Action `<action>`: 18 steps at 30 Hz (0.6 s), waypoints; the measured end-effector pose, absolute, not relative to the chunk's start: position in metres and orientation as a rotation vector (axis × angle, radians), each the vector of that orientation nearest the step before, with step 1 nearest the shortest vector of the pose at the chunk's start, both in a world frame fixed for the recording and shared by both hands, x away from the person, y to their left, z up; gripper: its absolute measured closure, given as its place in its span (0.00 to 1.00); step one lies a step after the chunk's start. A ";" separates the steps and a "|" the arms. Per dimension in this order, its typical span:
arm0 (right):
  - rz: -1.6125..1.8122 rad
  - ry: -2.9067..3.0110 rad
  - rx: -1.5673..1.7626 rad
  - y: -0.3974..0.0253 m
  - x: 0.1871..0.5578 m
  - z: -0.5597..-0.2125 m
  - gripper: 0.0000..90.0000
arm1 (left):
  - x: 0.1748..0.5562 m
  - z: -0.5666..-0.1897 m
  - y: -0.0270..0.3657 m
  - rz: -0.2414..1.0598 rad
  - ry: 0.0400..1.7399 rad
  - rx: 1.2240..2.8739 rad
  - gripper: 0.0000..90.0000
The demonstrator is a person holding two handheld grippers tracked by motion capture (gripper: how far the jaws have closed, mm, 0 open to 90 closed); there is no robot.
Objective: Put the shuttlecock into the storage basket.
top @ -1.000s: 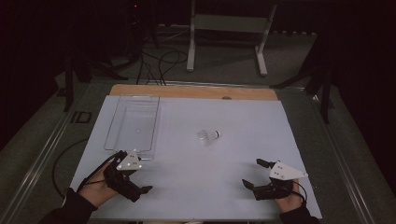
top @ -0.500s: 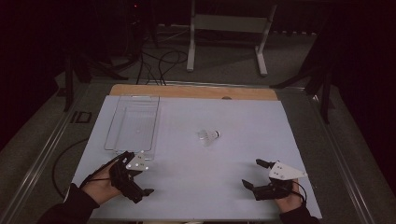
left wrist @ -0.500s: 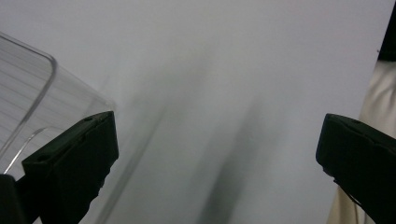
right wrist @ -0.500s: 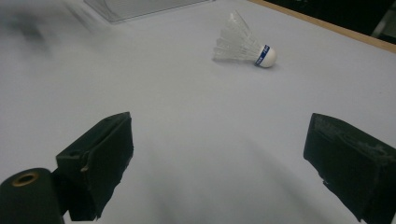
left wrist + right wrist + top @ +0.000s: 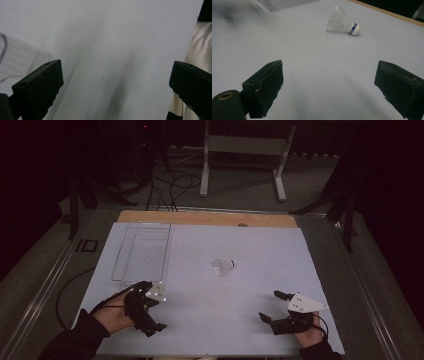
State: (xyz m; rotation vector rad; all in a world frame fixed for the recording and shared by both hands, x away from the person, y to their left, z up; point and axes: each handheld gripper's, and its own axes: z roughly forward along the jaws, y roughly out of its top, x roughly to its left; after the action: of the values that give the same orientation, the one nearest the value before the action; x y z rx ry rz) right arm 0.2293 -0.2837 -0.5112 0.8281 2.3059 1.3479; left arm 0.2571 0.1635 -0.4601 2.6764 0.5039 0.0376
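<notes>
A: On the white table sheet (image 5: pixel 200 320), near edge, left side: left gripper (image 5: pixel 151 312), jaws spread wide, nothing between them. Held in a hand (image 5: pixel 112 316), sleeve dark.

B: Confirmed from the left gripper view: bare sheet between both jaws, corner of the clear tray (image 5: pixel 17 62) just beyond the left-hand jaw.

A: Near edge, right side: right gripper (image 5: pixel 270 307), jaws likewise wide apart, empty. Grey three-cornered plate on top.

B: Location of the shuttlecock (image 5: pixel 223 266)?

A: Mid-sheet, lying on its side, well apart from both grippers. In the right gripper view (image 5: pixel 343 23): white feather skirt, blue band, white cork end resting on the sheet.

B: Tray position?

A: Far left of the sheet (image 5: pixel 142 252), lengthwise away from the person, near end close to the left gripper. Touching or not: cannot tell.
</notes>
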 end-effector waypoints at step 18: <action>1.349 2.309 0.828 -0.284 0.230 -0.512 0.09 | 0.272 -0.455 0.135 -0.041 0.501 2.760 0.00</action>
State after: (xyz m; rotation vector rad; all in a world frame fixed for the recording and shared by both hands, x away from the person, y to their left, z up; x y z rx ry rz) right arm 0.2298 -0.2840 -0.5118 0.8282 2.3088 1.3487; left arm 0.2717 0.1353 -0.4551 2.7598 0.5010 -0.0408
